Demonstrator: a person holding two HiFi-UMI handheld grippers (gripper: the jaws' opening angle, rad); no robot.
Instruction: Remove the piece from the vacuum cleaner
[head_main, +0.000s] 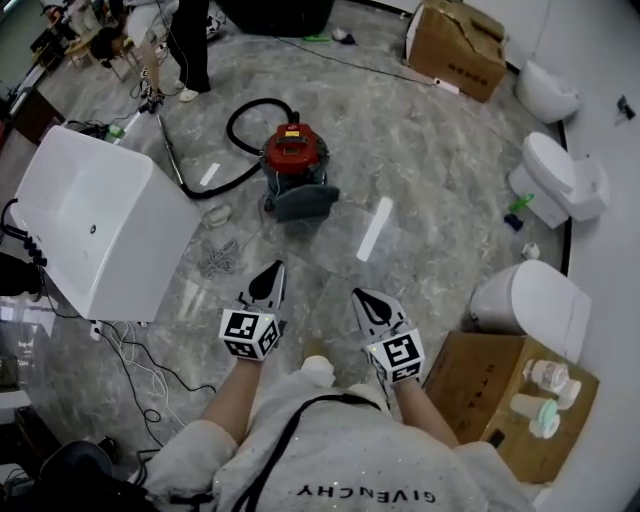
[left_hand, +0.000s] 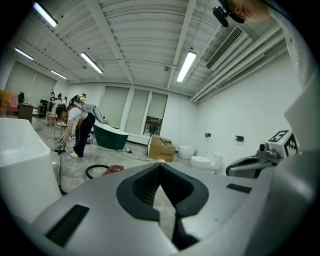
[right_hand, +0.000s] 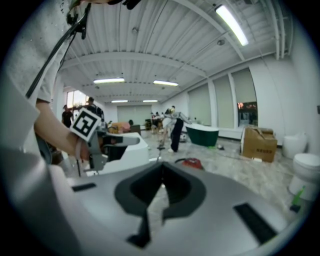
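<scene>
Nearest us was our pale shirt (head_main: 350, 450), and just past it we held both grippers low over the marble floor (head_main: 430, 170). The left gripper (head_main: 277, 270) had its jaws pressed together with nothing between them. The right gripper (head_main: 360, 296) was likewise closed and empty. The red vacuum (head_main: 293, 155) stood on the floor well ahead of both, touched by neither, its black hose (head_main: 238, 125) looping off to the left. A white tub (head_main: 100, 225) lay at our left, and a cardboard box (head_main: 490, 390) with cups (head_main: 540, 390) on it sat at our right.
</scene>
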